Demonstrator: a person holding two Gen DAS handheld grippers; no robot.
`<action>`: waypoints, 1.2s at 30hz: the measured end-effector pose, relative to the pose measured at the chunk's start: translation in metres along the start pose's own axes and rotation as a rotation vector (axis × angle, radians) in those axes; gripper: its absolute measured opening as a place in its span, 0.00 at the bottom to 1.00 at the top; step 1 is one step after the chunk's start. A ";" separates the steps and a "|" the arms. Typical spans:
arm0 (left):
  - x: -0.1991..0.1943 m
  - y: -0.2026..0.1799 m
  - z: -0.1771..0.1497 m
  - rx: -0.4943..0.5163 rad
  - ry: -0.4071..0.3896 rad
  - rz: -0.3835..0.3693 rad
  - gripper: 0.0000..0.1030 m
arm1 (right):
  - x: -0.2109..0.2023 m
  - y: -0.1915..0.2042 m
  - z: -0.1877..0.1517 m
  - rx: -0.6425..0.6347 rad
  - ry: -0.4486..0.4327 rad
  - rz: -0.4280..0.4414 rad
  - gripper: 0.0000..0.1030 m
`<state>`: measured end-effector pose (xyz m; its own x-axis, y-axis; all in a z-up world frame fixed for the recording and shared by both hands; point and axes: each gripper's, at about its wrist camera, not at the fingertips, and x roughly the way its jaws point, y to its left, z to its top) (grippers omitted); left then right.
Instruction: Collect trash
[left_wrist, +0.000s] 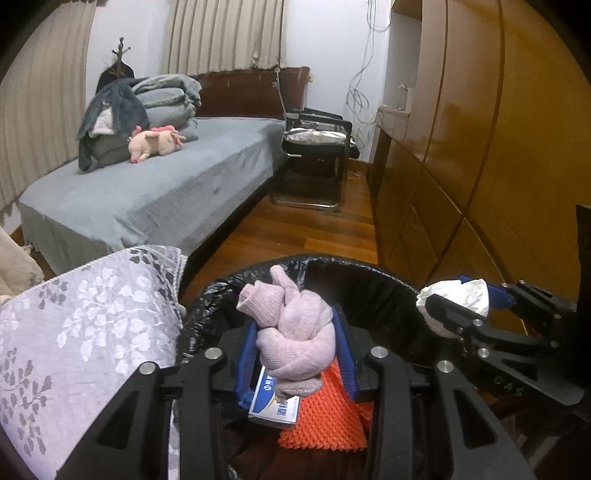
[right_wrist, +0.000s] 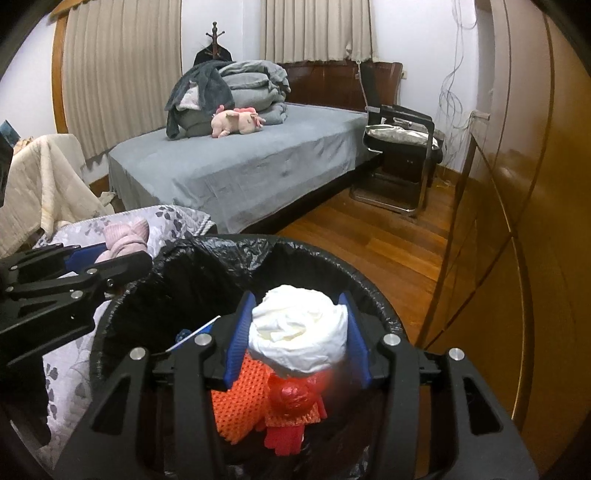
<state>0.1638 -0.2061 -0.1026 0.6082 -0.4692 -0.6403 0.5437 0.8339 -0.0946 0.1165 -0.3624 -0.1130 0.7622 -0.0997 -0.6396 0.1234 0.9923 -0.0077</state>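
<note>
Trash bin (left_wrist: 369, 280): lined with a black bag; rim sits directly below both claws, on the wooden floor (left_wrist: 295, 229) beside a floral-patterned cloth (left_wrist: 92, 332).
Bin contents: orange mesh netting (left_wrist: 325, 421), a blue-and-white box (left_wrist: 273, 402) leaning against it, and a red crumpled item (right_wrist: 291, 398) visible in the right wrist view.
Pink knotted sock (left_wrist: 295, 332): clamped between the blue pads of the left claw (left_wrist: 295, 354), held above the bin opening, over the box and the netting.
Left claw state: closed down onto the sock, pads pressing on both sides of it.
White crumpled tissue (right_wrist: 299, 336): wedged between the blue pads of the right claw (right_wrist: 299, 347), held above the bin, over the netting and the red item.
Right claw state: partly closed, gripping the tissue on both sides.
Claw relation: right claw lies to the right of the left claw, near it but apart; both over the bin.
Bed (left_wrist: 155, 192): grey sheet, beyond the bin; carries folded grey blankets (left_wrist: 166, 99) and a pink plush toy (left_wrist: 155, 142).
Chair (left_wrist: 317, 147): black, metal frame, at the far corner of the bed.
Wardrobe (left_wrist: 480, 147): wooden, along the right side.
</note>
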 end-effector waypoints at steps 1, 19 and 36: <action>0.003 0.000 0.001 -0.002 0.006 -0.012 0.38 | 0.001 -0.001 -0.001 -0.001 0.005 0.001 0.49; -0.057 0.036 0.001 -0.025 -0.050 0.048 0.92 | -0.044 0.004 0.009 0.034 -0.051 0.023 0.93; -0.145 0.043 -0.019 -0.096 -0.079 0.153 0.94 | -0.115 0.052 0.024 0.005 -0.072 0.127 0.95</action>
<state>0.0884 -0.0963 -0.0279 0.7248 -0.3533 -0.5915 0.3864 0.9192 -0.0755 0.0508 -0.3008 -0.0217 0.8156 0.0216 -0.5782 0.0257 0.9970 0.0734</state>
